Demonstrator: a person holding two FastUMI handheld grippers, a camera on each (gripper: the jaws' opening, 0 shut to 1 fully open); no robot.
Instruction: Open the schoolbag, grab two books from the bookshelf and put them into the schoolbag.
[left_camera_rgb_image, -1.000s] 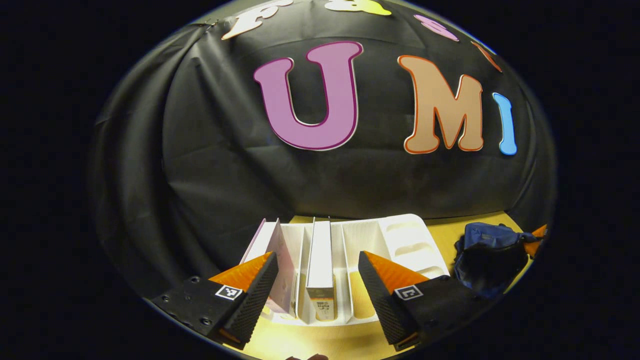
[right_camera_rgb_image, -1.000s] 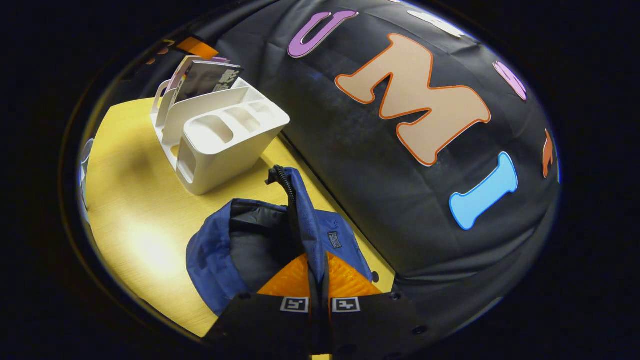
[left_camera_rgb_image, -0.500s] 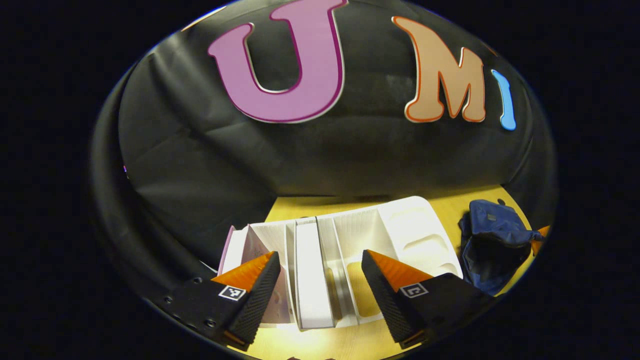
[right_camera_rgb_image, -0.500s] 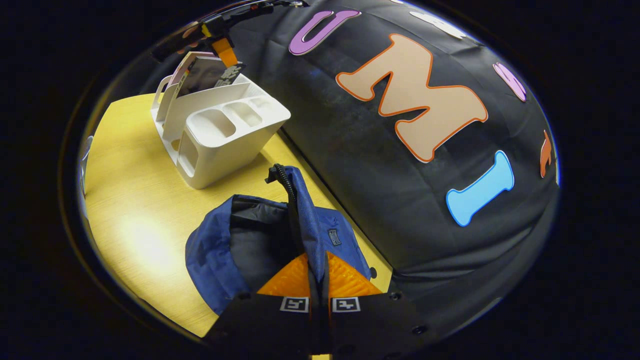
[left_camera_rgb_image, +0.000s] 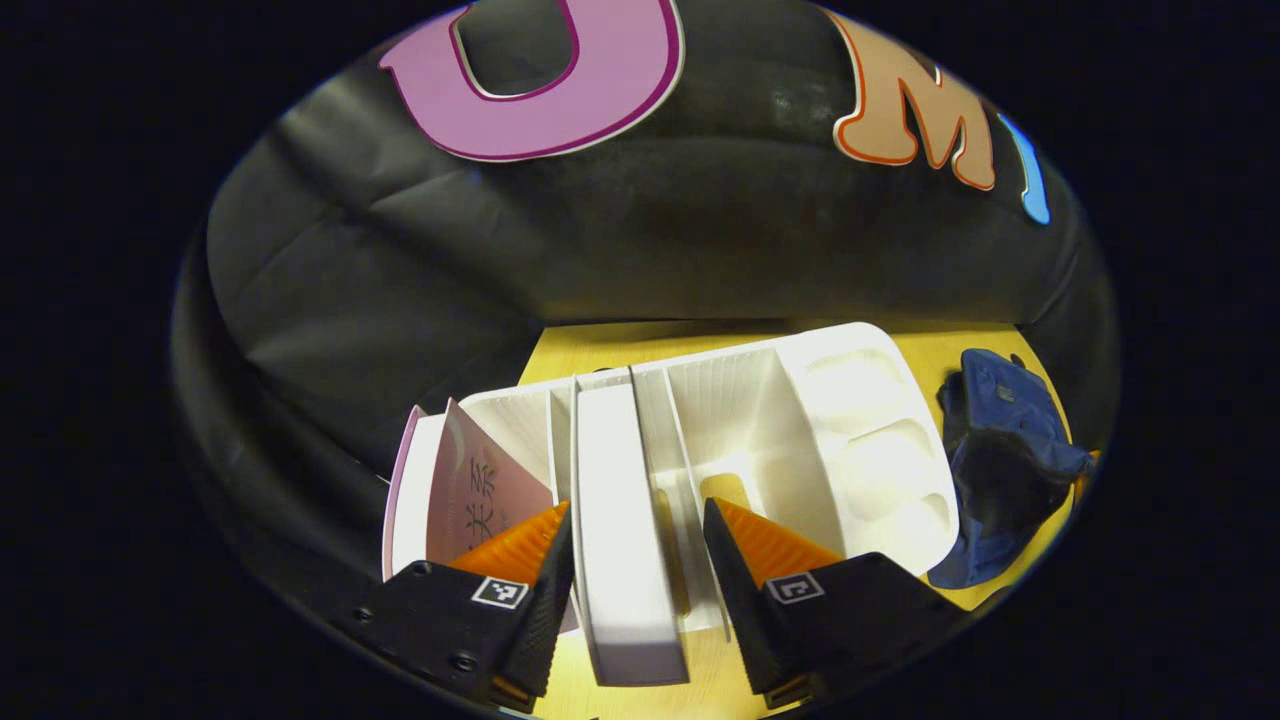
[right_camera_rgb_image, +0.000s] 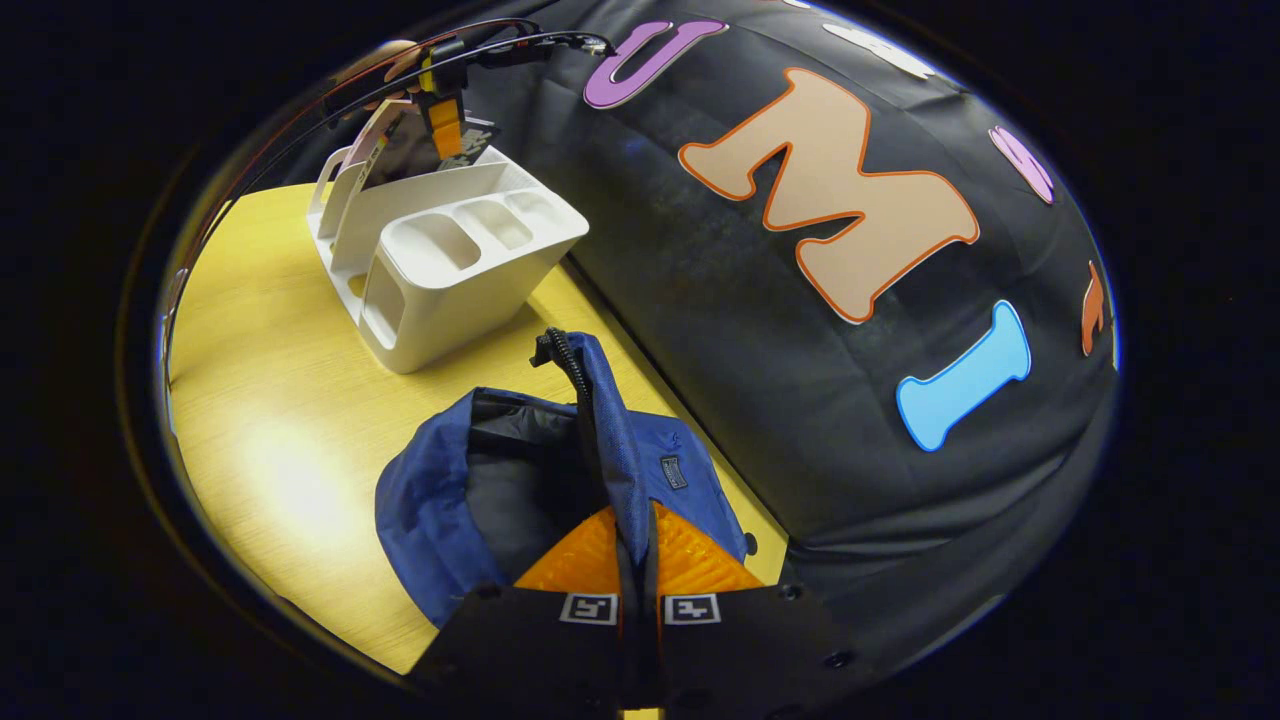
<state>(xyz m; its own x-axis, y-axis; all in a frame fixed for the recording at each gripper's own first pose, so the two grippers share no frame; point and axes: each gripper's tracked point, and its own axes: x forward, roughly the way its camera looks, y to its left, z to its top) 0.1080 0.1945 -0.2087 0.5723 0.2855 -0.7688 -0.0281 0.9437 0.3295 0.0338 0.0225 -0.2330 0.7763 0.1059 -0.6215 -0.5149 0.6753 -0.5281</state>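
Ribbed white bookshelf (left_camera_rgb_image: 720, 430), slim book (left_camera_rgb_image: 625, 560), crumpled schoolbag (right_camera_rgb_image: 520, 480)

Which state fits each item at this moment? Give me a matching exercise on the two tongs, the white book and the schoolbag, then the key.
Column one:
1. left tongs
2. right tongs
3. white book
4. schoolbag

Column two:
A. mouth gaping, dark lining showing
B. shut on a blue fabric edge
C. open, one finger on either side of a book
D. upright in a slot of the white bookshelf

Pairs: 1-C, 2-B, 3-D, 4-A
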